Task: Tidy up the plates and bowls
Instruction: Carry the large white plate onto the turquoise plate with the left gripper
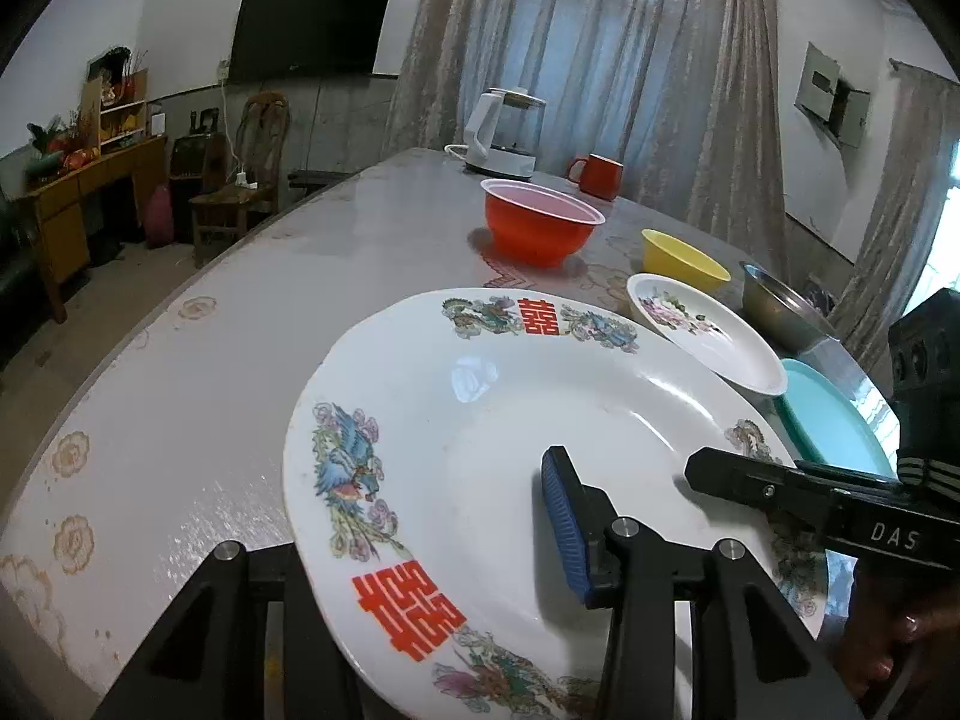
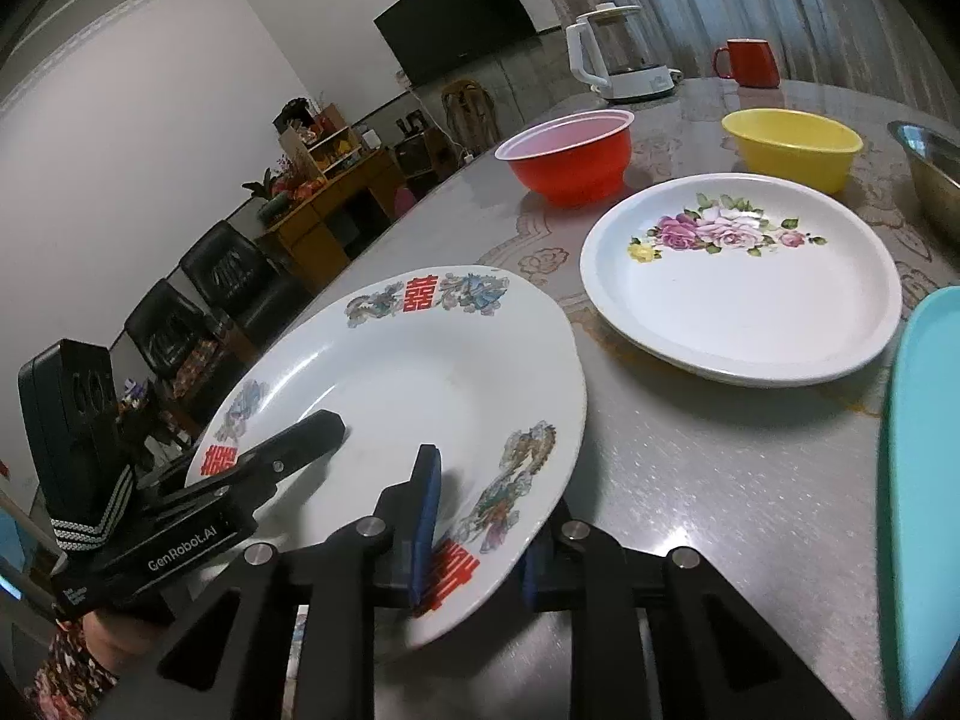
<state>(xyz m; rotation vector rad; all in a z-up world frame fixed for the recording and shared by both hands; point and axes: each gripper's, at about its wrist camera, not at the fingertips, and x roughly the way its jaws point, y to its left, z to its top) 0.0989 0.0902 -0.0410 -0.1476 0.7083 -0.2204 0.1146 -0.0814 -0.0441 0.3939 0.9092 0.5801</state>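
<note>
A large white plate with red characters and bird patterns (image 1: 510, 420) (image 2: 420, 372) is held tilted above the table by both grippers. My left gripper (image 1: 456, 564) is shut on its near rim, one blue pad (image 1: 564, 528) on top and the other finger hidden under the plate. My right gripper (image 2: 480, 534) is shut on the opposite rim, one finger above and one below. Each gripper shows in the other's view. A white rose plate (image 2: 744, 276) (image 1: 708, 330), a red bowl (image 1: 540, 222) (image 2: 570, 150), a yellow bowl (image 1: 684, 261) (image 2: 792, 144) and a steel bowl (image 1: 780, 306) (image 2: 930, 174) sit on the table.
A teal plate (image 1: 834, 420) (image 2: 924, 480) lies at the right. A white kettle (image 1: 504, 132) and a red mug (image 1: 597, 174) stand at the far side of the table (image 1: 210, 390). Chairs and a cabinet stand beyond the table's left edge.
</note>
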